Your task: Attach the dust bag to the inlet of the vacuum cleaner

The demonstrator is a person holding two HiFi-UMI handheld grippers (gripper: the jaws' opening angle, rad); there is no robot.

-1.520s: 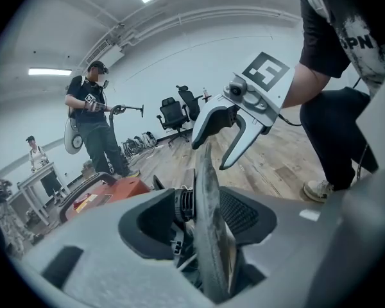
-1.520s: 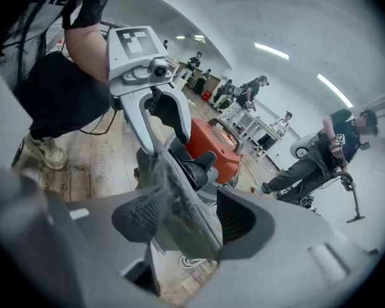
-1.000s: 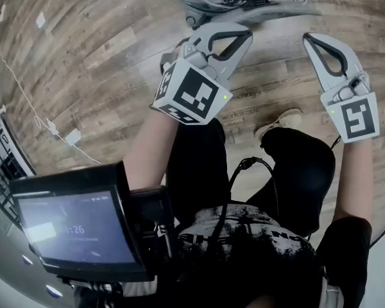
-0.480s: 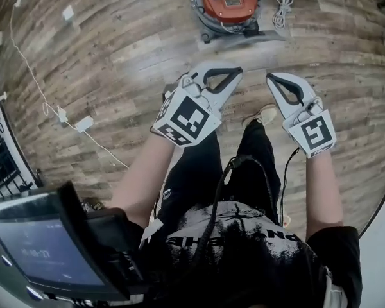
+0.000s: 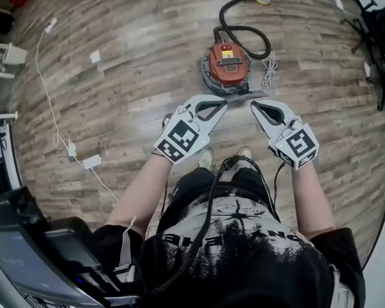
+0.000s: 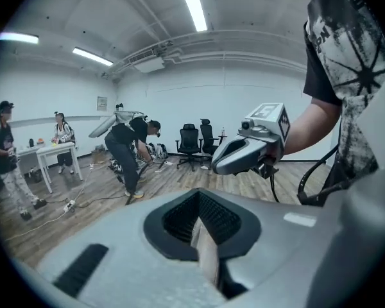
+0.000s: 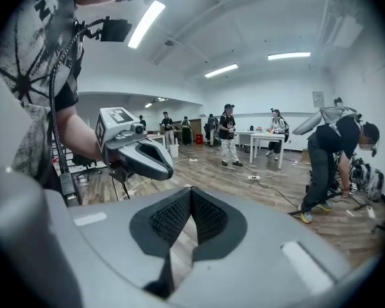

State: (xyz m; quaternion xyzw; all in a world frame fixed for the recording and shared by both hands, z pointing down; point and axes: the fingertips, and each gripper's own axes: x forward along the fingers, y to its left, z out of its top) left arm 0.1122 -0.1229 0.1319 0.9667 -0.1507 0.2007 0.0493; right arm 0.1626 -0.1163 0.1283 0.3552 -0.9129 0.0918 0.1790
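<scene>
Matt plastic left tongs and right tongs above a wood-grain plank floor.

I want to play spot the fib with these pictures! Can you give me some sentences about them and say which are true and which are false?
1. The vacuum cleaner stands on the wooden floor. True.
2. The left gripper is holding the vacuum cleaner. False: its fingers are shut on nothing, up in the air and apart from it.
3. The right gripper has its fingers shut with nothing between them. True.
4. The vacuum cleaner's top is blue. False: it is red-orange.
</scene>
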